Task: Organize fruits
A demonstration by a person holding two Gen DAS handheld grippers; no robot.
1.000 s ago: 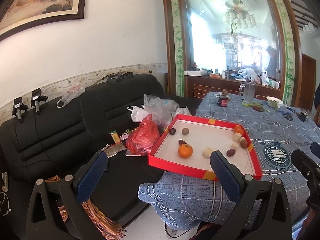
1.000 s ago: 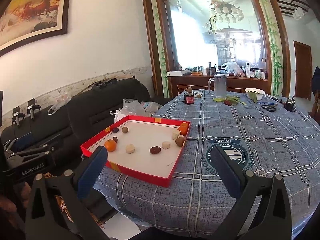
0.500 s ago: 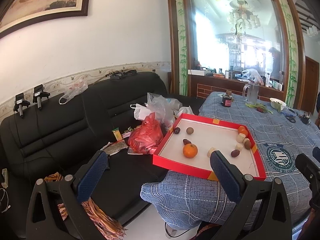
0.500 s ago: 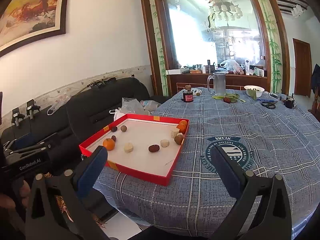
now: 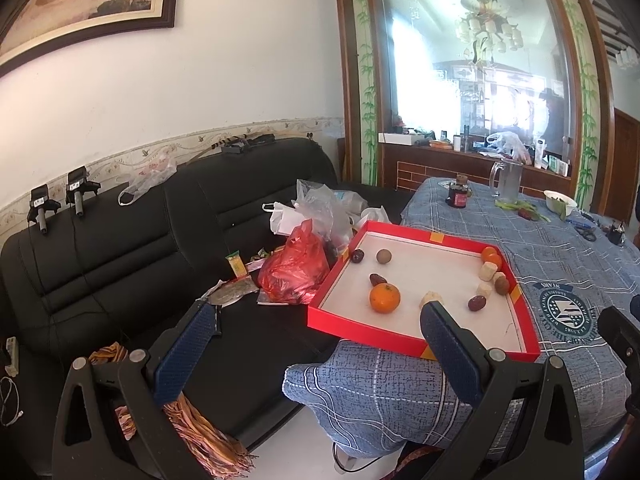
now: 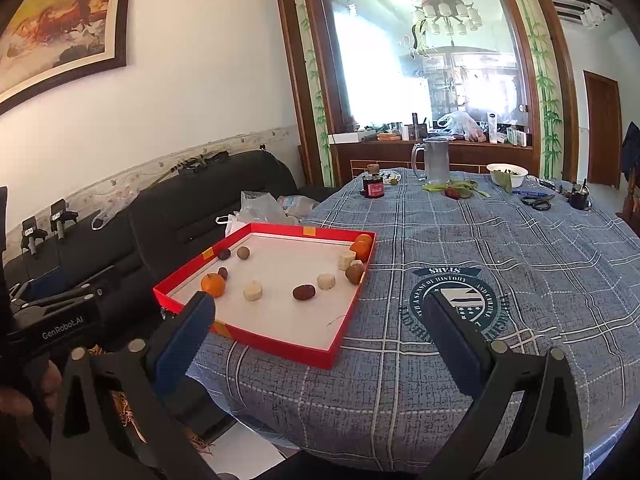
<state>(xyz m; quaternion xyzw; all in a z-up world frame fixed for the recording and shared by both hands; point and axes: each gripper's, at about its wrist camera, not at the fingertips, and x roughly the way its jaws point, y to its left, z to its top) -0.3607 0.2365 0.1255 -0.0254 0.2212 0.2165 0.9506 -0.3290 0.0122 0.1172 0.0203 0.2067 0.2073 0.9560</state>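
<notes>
The jaws of both tools are wide open and hold nothing. The left gripper [image 5: 316, 344] hangs in the air in front of the near edge of the counter [image 6: 500, 248], and the right gripper [image 6: 320, 328] hangs there too, a bit more to the right. I think they are held back so the person can see all the fruit before picking one.

The fruit lies in a flat red tray [image 6: 276, 342] on the near left part of the counter, close to the black sofa [image 5: 120, 240]. The tray has low walls, so nothing can roll off. A big orange [image 5: 384, 298] sits near the left front. A dark date [image 6: 304, 291] lies near the middle, with pale chunks [image 6: 253, 291] beside it. More fruit is bunched up in the far right corner [image 6: 358, 258], maybe because it rolled there.

That corner pile is hard to sort out; the pieces touch and cover each other. The right finger [image 5: 448, 348] of the left gripper hides part of one pale chunk. I cannot tell what the small brown balls are. No bowl or second tray for sorted fruit shows up near the tray.
</notes>
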